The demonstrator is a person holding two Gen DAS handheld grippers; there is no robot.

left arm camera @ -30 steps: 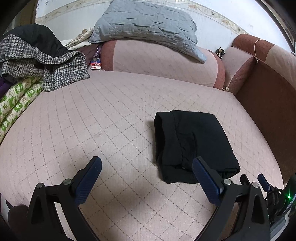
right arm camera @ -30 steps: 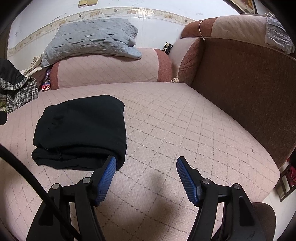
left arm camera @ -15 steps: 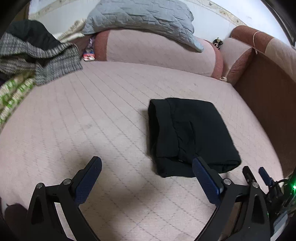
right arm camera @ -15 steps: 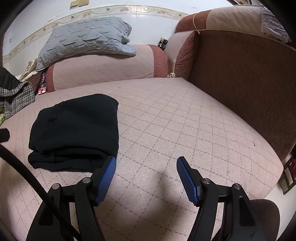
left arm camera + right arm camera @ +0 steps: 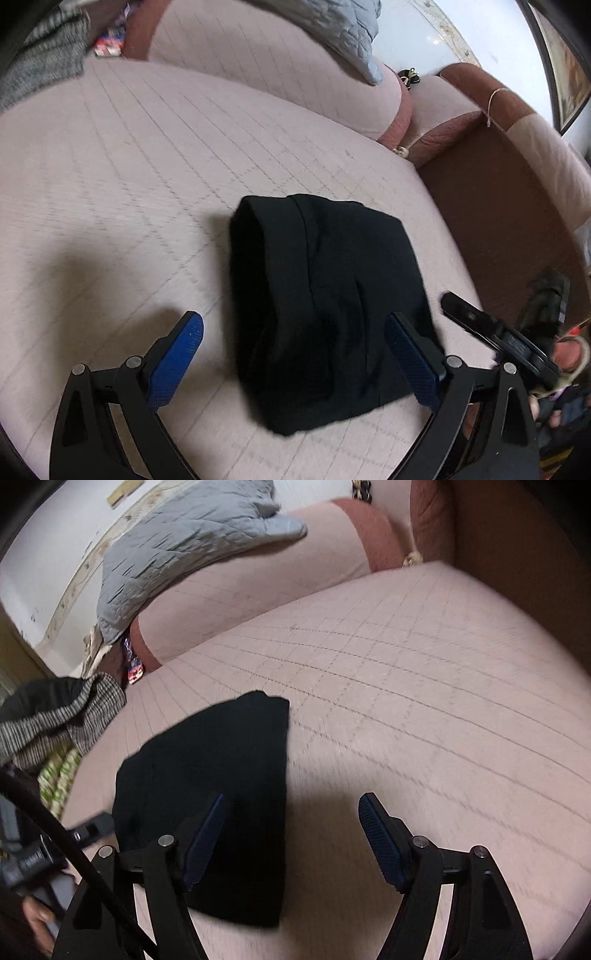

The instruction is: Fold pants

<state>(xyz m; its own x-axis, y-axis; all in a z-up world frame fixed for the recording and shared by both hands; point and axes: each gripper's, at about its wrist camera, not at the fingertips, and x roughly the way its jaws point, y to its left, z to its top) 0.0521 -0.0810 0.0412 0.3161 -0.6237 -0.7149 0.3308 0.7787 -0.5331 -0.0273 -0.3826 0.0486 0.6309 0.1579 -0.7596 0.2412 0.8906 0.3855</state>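
Folded black pants flat on pink quilted sofa seat; both grippers above, nothing gripped.

L gripper: jaws wide apart, straddling near end of pants, pads off the fabric. R gripper: jaws opening, wide; L pad over pants' right edge, R pad over bare seat. Grey quilted pillow on backrest, well apart from pants.

pants: black | sofa: pink quilted | pillow: grey
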